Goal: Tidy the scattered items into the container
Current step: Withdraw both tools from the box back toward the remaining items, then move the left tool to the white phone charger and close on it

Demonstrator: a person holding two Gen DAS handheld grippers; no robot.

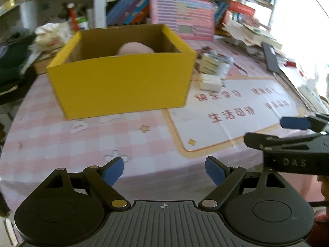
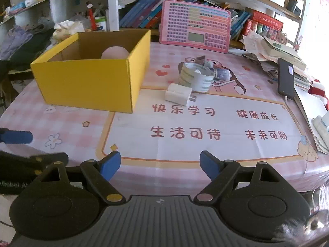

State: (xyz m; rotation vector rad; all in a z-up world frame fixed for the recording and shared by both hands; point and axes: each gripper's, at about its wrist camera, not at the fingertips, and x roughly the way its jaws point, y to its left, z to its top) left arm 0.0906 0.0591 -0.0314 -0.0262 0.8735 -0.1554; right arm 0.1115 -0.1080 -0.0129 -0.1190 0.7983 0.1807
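Note:
A yellow cardboard box point(image 2: 88, 82) point(image 1: 121, 82) stands open on the pink checked table, with a pale pink round thing point(image 2: 115, 53) point(image 1: 134, 48) inside it. To its right lie a white charger plug point(image 2: 178, 94) point(image 1: 210, 81), a roll of white tape point(image 2: 196, 77) point(image 1: 216, 63) and a small crumpled wrapper point(image 2: 222, 74). My left gripper point(image 1: 164, 169) hangs open and empty over the table's near edge, short of the box. My right gripper point(image 2: 160, 164) is open and empty too, over the printed mat, its blue pad point(image 1: 296, 122) showing at the right of the left wrist view.
A black phone point(image 2: 285, 78) on a cable lies at the right beside stacked papers point(image 2: 273, 51). A pink keyboard toy point(image 2: 195, 25) leans against books at the back. Clothes point(image 2: 22, 43) are piled left of the box. The printed mat point(image 2: 205, 127) lies in front.

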